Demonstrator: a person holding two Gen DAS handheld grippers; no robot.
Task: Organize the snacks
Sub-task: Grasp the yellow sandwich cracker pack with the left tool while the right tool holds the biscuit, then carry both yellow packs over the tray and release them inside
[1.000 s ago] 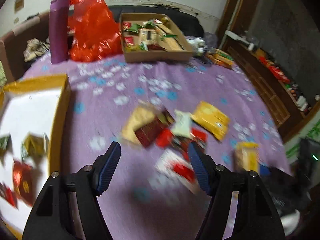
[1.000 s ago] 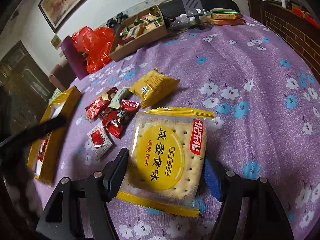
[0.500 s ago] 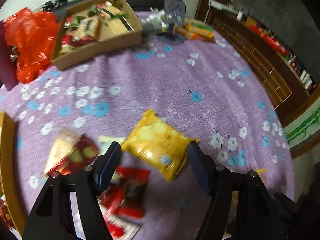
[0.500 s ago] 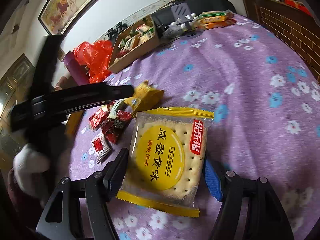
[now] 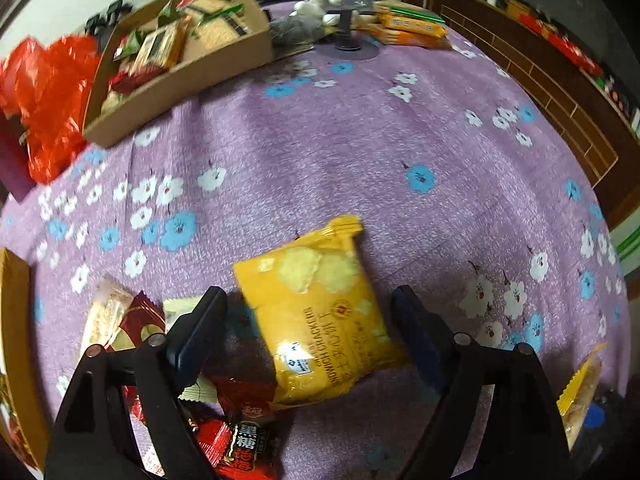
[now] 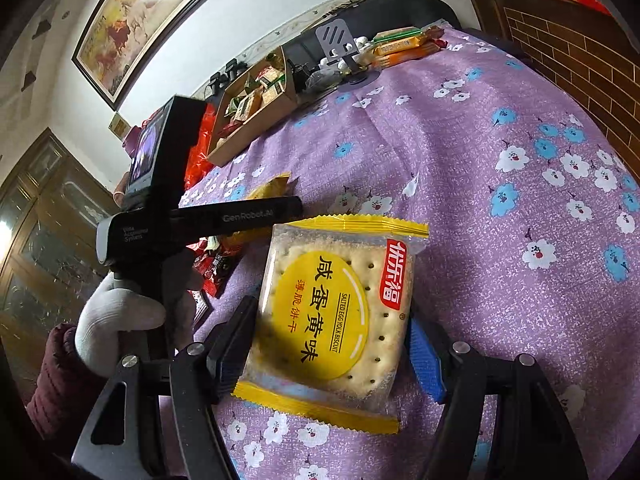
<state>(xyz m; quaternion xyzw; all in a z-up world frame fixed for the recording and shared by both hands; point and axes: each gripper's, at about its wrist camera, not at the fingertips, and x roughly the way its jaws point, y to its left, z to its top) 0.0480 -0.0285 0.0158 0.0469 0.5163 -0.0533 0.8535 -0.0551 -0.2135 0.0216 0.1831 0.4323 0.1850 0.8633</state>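
Purple flowered cloth [image 5: 360, 152] covers the table, and most of my sorting is not yet done. At the upper left of the left wrist view my brown cardboard tray [image 5: 176, 80] already holds a mix of green, red and tan packets, so part of the job looks finished. At the far left edge only a corner of a yellow-rimmed box [image 5: 16, 320] shows.

My left gripper [image 5: 308, 320] has its jaws opening, and the yellow sandwich-cracker packet [image 5: 316, 312] lies on the cloth between them; neither pad presses it. Just left and below it sits a loose heap: red brown-sugar candy wrappers [image 5: 240, 440], a pale cream sachet [image 5: 180, 312] and a dark red foil packet [image 5: 140, 320].

My right gripper [image 6: 328, 344] is clamped on the clear, yellow-edged salted egg yolk biscuit pack [image 6: 332, 312], both pads against its sides. My white-gloved hand [image 6: 116, 316] carries the other tool at middle left of that view.

I judge the biscuit pack, the cracker packet and the heap are all left to be put away.
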